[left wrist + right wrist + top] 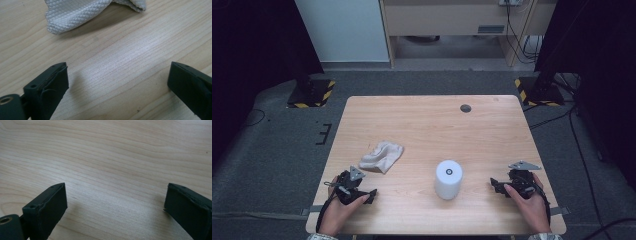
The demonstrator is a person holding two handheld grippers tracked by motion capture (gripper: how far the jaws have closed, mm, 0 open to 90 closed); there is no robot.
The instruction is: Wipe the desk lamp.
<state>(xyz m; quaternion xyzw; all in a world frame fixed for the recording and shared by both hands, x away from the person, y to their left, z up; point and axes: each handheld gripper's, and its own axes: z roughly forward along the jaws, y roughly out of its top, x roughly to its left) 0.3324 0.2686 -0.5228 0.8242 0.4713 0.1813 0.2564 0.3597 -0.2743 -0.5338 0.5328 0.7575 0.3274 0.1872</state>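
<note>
Hands low in high view, left gripper (368, 196) lower left, right gripper (495, 184) lower right, white cylinder (448, 179) between, cloth (382, 156) above left gripper, left gripper view, jaws wide apart, empty, cloth (75, 15) top of frame, right gripper view, jaws wide apart over bare table (112, 157).

Both hands low at the near edge, each gripper spread wide.

The person's left hand (338, 212) comes in from the bottom left and holds the left gripper (371, 195) low over the wood, its grey three-cornered plate on top and its tips turned toward the middle. In the left gripper view its two black jaws stand far apart with nothing between them. The right hand (529, 204) enters from the bottom right, wrapped around the right gripper (493, 185), which points inward toward the other one. The right gripper view shows its jaws just as widely parted, gripping nothing. The two grippers sit well apart from each other.
</note>
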